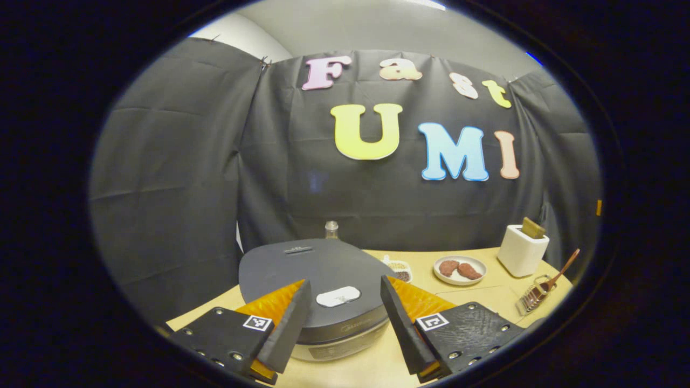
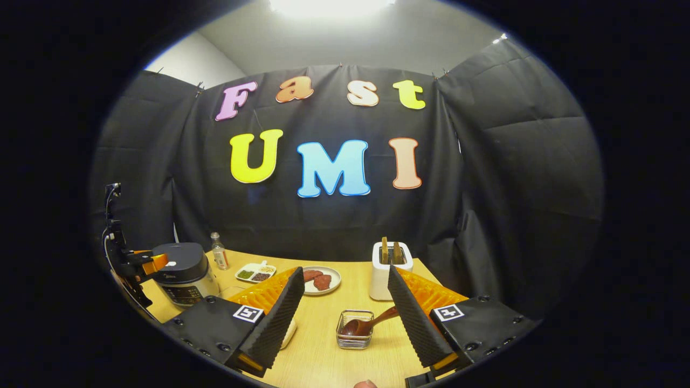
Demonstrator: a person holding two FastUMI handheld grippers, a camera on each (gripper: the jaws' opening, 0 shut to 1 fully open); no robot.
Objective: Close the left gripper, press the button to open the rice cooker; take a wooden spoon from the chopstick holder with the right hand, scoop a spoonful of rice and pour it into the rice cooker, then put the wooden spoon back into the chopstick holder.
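Right now my left gripper [image 1: 345, 318] is wide open, holding nothing, and the rice cooker [image 1: 318, 280] sits between its jaws with the lid shut and the white button [image 1: 338, 296] in the gap. My right gripper [image 2: 342, 307] is wide open too. Just past its jaws, between them, the wooden spoon [image 2: 366, 325] leans in the wire chopstick holder [image 2: 354, 330]. Farther off stands a white toaster [image 2: 389, 275].

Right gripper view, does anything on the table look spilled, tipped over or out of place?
Nothing looks spilled or knocked over. The wooden spoon leans tilted in the wire chopstick holder, bowl down and handle over its rim. The rice cooker stands upright with its lid shut.
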